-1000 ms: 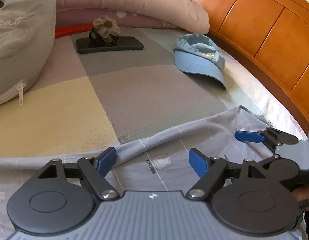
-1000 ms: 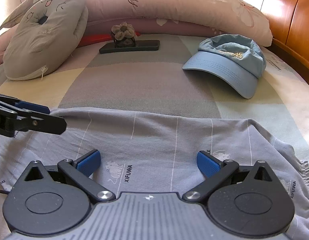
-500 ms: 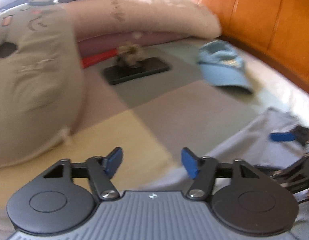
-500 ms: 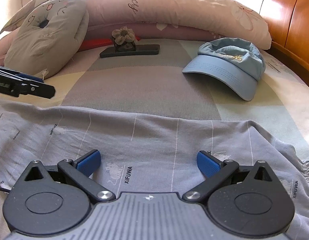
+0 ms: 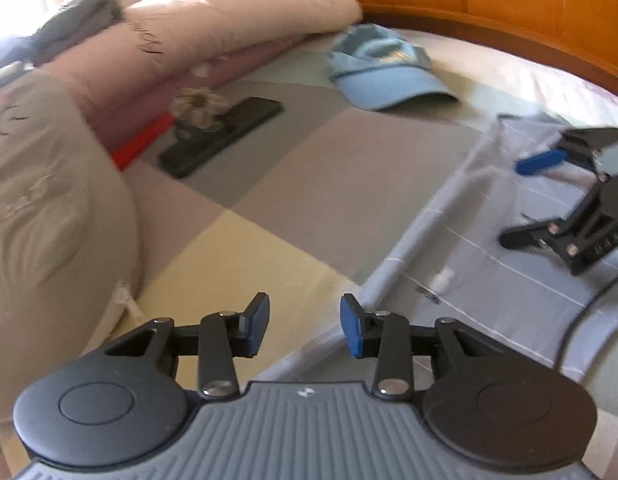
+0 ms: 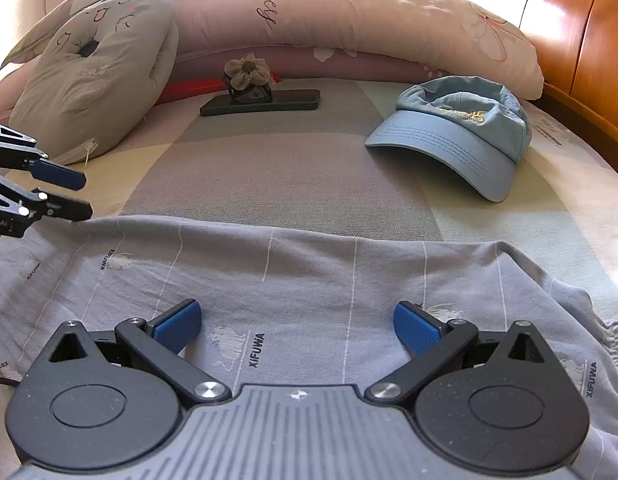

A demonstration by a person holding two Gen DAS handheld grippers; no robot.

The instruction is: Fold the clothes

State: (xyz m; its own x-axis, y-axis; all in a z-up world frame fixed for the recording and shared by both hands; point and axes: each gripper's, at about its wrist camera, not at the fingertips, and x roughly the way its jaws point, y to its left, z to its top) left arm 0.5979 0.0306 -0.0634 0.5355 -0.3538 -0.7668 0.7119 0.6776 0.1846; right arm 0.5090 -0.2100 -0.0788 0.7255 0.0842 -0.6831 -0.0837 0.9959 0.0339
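A grey garment [image 6: 309, 280] with thin white stripes and "XIFUWA" prints lies spread across the checked bed sheet [image 6: 285, 168], its gathered hem at the right. My right gripper [image 6: 297, 326] hovers over its middle, open wide, with only flat cloth under the pads. My left gripper [image 5: 305, 326] is at the garment's [image 5: 489, 260] far left edge, its jaws closing. The folded edge runs just beside its right pad [image 5: 351, 332], and no cloth is pinched. In the right wrist view the left gripper [image 6: 69, 194] shows a gap between its fingers, the lower finger resting at the cloth's edge.
A light blue cap [image 6: 457, 128] lies beyond the garment to the right. A dark phone [image 6: 261, 102] with a flower-shaped holder lies further back. A grey cat cushion [image 6: 97, 76] sits at the left, a long pink pillow [image 6: 349, 16] behind, and a wooden headboard [image 6: 569, 32] at the right.
My left gripper has rolled and swung left toward the garment's left edge, and its jaws have narrowed. The right gripper has stayed still and open.
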